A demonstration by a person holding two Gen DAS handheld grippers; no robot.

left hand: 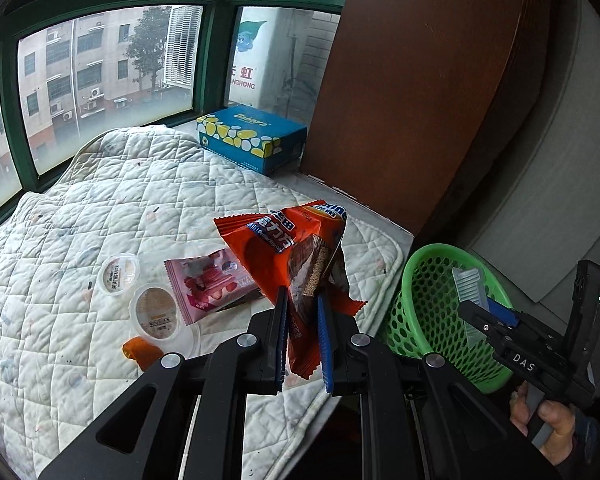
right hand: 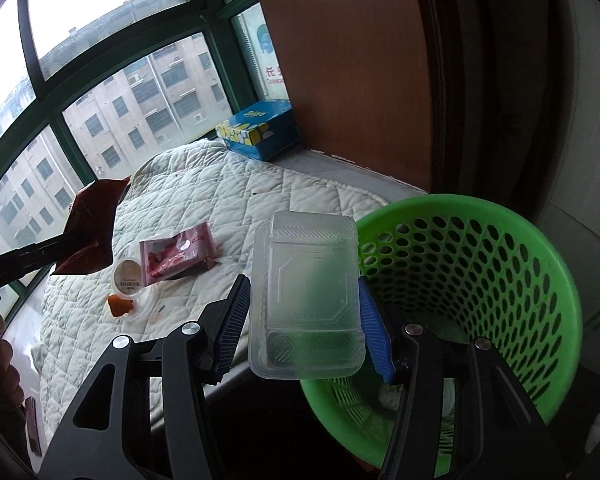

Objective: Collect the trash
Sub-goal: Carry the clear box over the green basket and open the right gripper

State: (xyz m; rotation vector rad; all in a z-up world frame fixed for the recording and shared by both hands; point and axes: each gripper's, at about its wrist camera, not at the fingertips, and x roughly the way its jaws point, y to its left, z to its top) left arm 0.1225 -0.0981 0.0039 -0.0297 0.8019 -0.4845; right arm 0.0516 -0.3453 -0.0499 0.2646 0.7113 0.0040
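Two hand-held tools carry rubbish toward a round green plastic basket with perforated walls (right hand: 480, 280), the landmark for everything here. The left tool (left hand: 303, 312) is clamped tight on an orange foil snack wrapper (left hand: 296, 248), gripping its lower part so the torn top stands upright above the jaws; it hangs to the left of the basket, not yet over the rim. The right tool (right hand: 304, 316) grips a clear, rectangular plastic food tray (right hand: 306, 292) across its width, jaws partly spread to fit it, with the tray's far edge lifted toward the camera. It sits just at the basket's near-left rim, which seems a good place to let go once it is moved a little further over the opening. Left of the basket lies a white quilted mat (left hand: 100, 208) on a window ledge, where more rubbish waits: a pink snack packet (left hand: 212, 284), two small round clear plastic cups with printed lids (left hand: 156, 308) and an orange scrap (left hand: 140, 350) next to the nearer cup. A blue tissue box with yellow and white spots (left hand: 252, 138) stands beyond the mat, far from the basket, by the green-framed window; it looks like a household item, not rubbish. The basket's position, right at the mat's end, keeps each carry short.
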